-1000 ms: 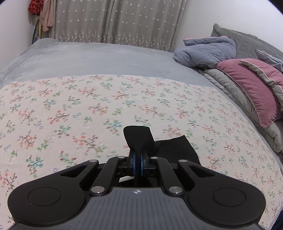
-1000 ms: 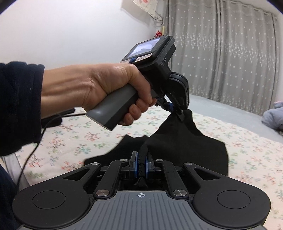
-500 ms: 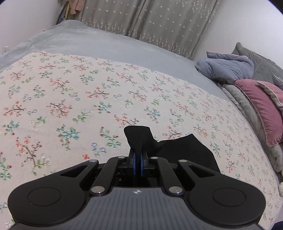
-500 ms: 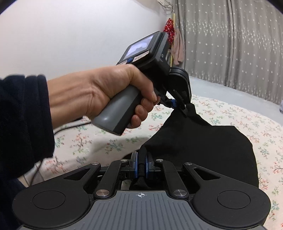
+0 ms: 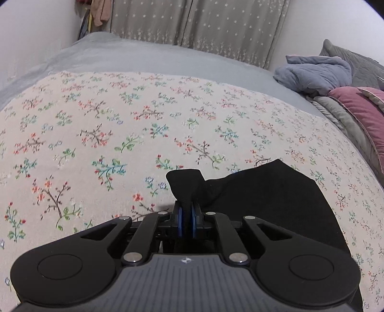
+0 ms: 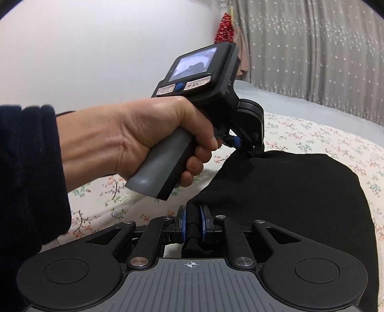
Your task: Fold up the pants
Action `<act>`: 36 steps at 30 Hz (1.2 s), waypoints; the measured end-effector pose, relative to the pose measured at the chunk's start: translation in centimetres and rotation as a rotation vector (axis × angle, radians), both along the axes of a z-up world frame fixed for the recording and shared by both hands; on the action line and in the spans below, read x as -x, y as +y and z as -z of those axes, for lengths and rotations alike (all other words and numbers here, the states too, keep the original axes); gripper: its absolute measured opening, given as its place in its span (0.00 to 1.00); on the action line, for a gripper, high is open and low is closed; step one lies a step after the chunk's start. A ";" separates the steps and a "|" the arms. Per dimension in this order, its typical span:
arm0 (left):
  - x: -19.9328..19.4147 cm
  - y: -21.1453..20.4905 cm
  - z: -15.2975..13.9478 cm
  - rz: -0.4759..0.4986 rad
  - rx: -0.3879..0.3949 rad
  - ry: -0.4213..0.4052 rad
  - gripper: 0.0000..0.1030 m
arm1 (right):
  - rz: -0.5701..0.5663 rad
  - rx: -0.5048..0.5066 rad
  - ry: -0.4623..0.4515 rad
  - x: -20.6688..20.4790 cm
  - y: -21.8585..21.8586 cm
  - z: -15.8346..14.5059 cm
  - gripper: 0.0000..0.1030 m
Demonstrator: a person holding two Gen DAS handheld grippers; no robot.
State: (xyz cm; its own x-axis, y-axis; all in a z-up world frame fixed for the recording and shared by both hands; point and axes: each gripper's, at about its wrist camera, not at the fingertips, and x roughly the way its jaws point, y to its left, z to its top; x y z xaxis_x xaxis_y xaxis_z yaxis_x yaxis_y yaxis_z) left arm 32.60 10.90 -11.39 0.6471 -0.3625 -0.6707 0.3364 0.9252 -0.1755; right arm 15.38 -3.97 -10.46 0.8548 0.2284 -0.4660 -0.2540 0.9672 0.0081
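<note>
Black pants (image 5: pixel 264 192) lie on the floral bedspread (image 5: pixel 120 134). In the left wrist view my left gripper (image 5: pixel 186 211) pinches a raised corner of the cloth between its blue pads, and its jaws are opening slightly. In the right wrist view my right gripper (image 6: pixel 193 212) has a bunched edge of the pants (image 6: pixel 288 192) between its pads, and its jaws are opening too, with the cloth still filling the gap. A hand (image 6: pixel 144 136) holds the left gripper (image 6: pixel 249 148) at the far corner of the same edge. The folded cloth spreads to the right of both grippers.
Grey bedding (image 5: pixel 144 55) covers the far part of the bed, below curtains (image 5: pixel 204 21). A blue-grey bundle (image 5: pixel 312 72) and a pink pillow (image 5: pixel 360 112) lie at the right. A dark sleeve (image 6: pixel 26 180) fills the left edge of the right wrist view.
Both grippers came down closer to the bedspread with the pants, which now lie flatter and spread wider. The right gripper's pads stand a little further apart around the cloth.
</note>
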 end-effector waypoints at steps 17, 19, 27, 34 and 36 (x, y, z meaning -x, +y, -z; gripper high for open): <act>4.2 4.0 -4.0 -0.176 0.086 -0.079 0.25 | -0.001 -0.234 -0.059 5.2 -7.7 -2.0 0.51; 5.7 3.4 -5.1 -0.177 0.116 -0.075 0.25 | 0.035 -0.249 -0.085 5.3 -9.5 -3.0 0.51; 11.3 -2.1 -5.7 -0.112 0.084 -0.086 0.25 | 0.204 -0.305 -0.062 2.8 -16.2 -2.6 0.19; 10.7 -2.7 0.3 -0.115 -0.085 0.009 0.19 | 0.231 -0.256 0.103 0.9 -16.6 3.0 0.15; 10.8 -2.0 0.8 -0.123 -0.080 0.008 0.18 | 0.229 -0.249 0.099 1.3 -16.2 3.8 0.15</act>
